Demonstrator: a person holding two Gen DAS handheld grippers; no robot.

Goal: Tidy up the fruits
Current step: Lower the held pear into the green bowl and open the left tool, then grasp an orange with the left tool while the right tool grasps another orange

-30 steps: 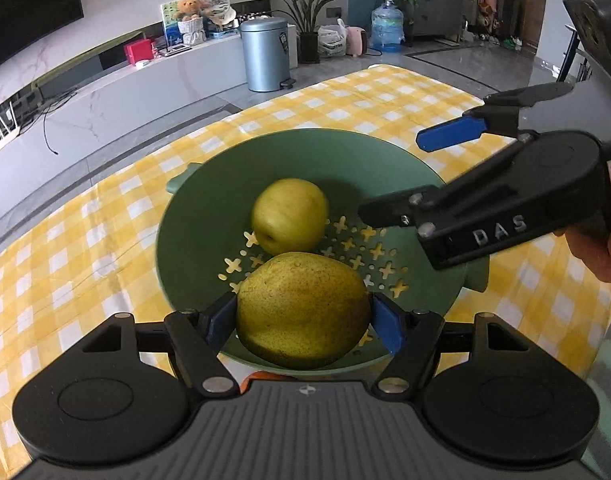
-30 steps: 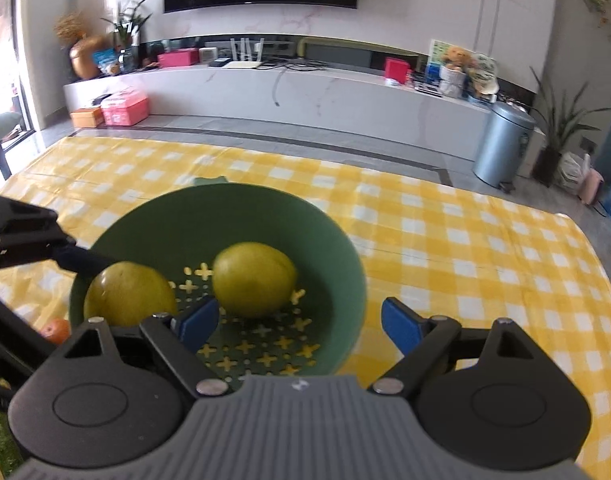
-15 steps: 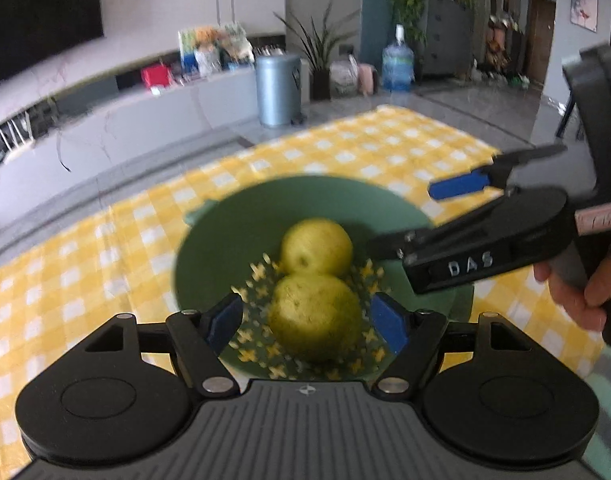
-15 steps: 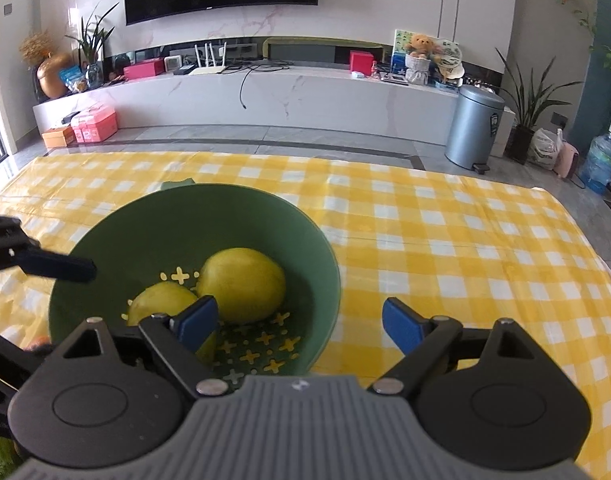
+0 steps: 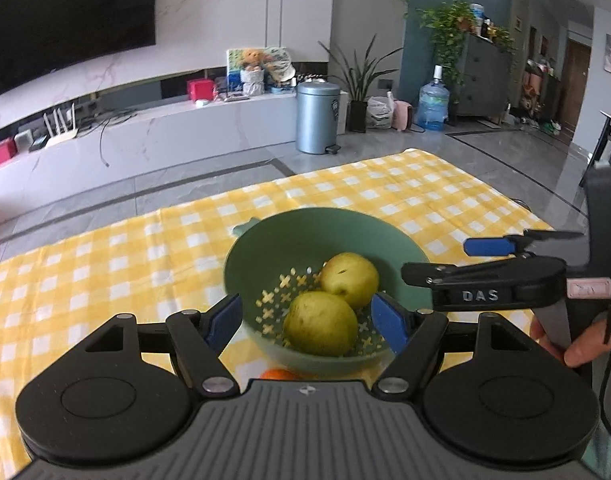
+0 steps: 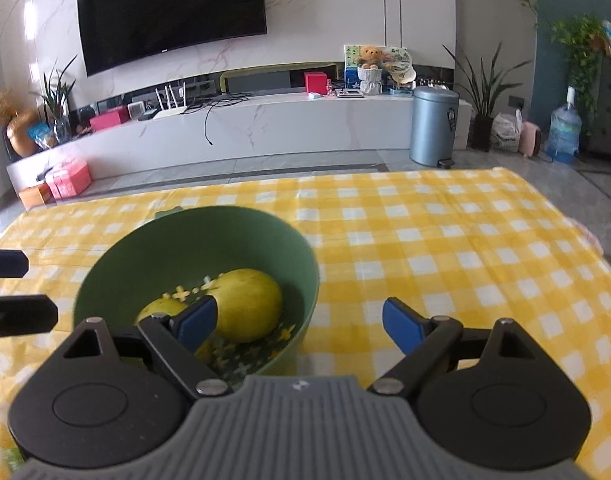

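A green strainer bowl (image 5: 289, 236) stands on the yellow checked tablecloth (image 5: 105, 256). Two yellow-green pears lie in it: a near pear (image 5: 320, 329) and a far pear (image 5: 348, 279). My left gripper (image 5: 308, 324) is open and empty, raised in front of the bowl. My right gripper (image 6: 299, 322) is open and empty, above the bowl's right rim; it also shows in the left wrist view (image 5: 481, 256). In the right wrist view the bowl (image 6: 193, 236) holds both pears, the larger pear (image 6: 247, 310) and the other pear (image 6: 161, 309) partly hidden. An orange fruit (image 5: 279, 374) peeks out under the bowl's near edge.
The tablecloth (image 6: 445, 248) spreads to the right of the bowl. Beyond the table's far edge are a grey floor, a bin (image 6: 433, 126) and a low white TV bench (image 6: 265, 124).
My left gripper let go of the near pear into the bowl, opened, and pulled back and up. My right gripper also rose and drew back a little.
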